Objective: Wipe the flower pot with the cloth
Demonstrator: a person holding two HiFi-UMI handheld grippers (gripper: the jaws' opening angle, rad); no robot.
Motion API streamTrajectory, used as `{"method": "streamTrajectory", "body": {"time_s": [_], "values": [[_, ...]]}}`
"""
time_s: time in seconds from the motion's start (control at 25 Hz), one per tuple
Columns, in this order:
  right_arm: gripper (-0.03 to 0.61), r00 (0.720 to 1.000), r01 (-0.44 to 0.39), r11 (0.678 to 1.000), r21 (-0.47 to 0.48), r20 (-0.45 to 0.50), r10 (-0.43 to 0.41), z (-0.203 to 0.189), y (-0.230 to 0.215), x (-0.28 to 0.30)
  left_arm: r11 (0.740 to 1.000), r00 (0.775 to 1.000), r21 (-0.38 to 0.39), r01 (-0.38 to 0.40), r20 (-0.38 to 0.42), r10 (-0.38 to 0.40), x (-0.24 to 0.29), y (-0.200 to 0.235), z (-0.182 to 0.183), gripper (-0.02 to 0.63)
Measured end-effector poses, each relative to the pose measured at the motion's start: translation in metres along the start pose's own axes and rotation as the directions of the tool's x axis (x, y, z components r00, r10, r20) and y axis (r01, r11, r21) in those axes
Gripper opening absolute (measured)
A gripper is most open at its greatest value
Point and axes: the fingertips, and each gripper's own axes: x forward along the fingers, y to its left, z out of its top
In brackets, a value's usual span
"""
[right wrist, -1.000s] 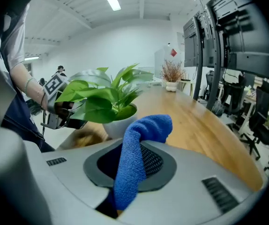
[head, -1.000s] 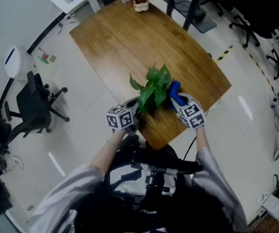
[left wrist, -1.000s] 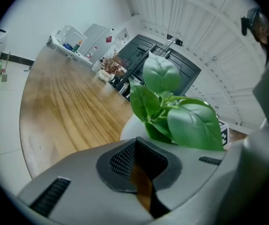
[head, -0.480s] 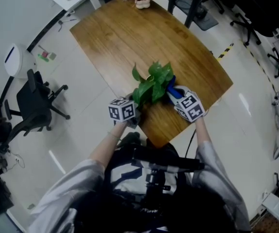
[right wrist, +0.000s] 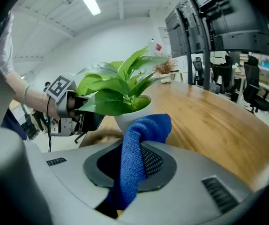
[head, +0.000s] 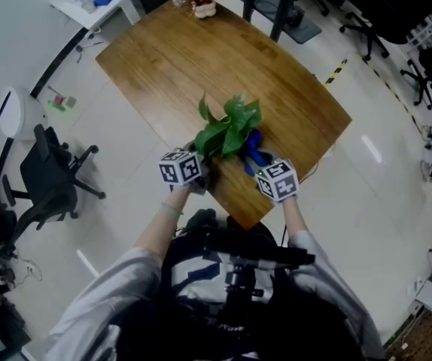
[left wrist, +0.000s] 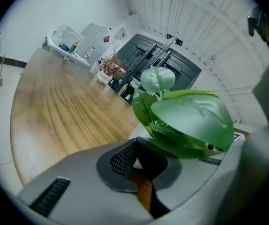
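Right gripper (right wrist: 133, 159) in close, jaws clamped on the blue cloth (right wrist: 146, 128), its loose end flopped forward against or just shy of the flower pot (right wrist: 124, 120) (contact is hard to call). The left gripper (left wrist: 139, 159) has its jaws drawn near together and seems to pinch the pot's white rim from the opposite side. Good wiping here means the left holding firm while the cloth presses flat and sweeps round the wall, staying below the leaves (right wrist: 115, 90). The pot stands upright near the table's (right wrist: 209, 121) near edge, between both grippers, long axis vertical, mouth up, foliage spreading over the rim.
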Motion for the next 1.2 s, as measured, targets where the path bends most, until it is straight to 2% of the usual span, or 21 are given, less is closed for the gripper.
{"method": "streamTrajectory", "body": {"time_s": [0.16, 0.44, 0.6, 0.72, 0.96, 1.2], "values": [[0.063, 0.995, 0.063, 0.992, 0.113, 0.069, -0.071, 0.009, 0.007, -0.019, 1.0, 0.999, 0.01, -0.004, 0.052, 0.004, -0.023, -0.006, 0.004, 0.008], [0.063, 0.961, 0.161, 0.95, 0.269, 0.177, -0.213, 0.021, 0.026, -0.05, 0.989, 0.994, 0.12, 0.089, 0.059, -0.096, -0.055, -0.035, 0.012, 0.008], [0.063, 0.938, 0.19, 0.918, 0.347, 0.213, -0.275, 0.017, 0.049, -0.059, 0.982, 0.983, 0.087, 0.165, 0.069, -0.172, -0.078, -0.046, 0.01, 0.008], [0.063, 0.92, 0.202, 0.892, 0.404, 0.234, -0.314, 0.01, 0.068, -0.063, 0.965, 0.972, 0.124, 0.231, 0.005, -0.233, -0.092, -0.055, -0.007, 0.008], [0.063, 0.889, 0.208, 0.849, 0.487, 0.268, -0.371, -0.001, 0.1, -0.072, 0.906, 0.939, 0.249, 0.341, -0.128, -0.319, -0.11, -0.078, -0.035, 0.008], [0.061, 0.866, 0.254, 0.822, 0.51, 0.258, -0.428, -0.016, 0.12, -0.086, 0.877, 0.917, 0.272, 0.396, -0.177, -0.359, -0.123, -0.089, -0.052, 0.008]]}}
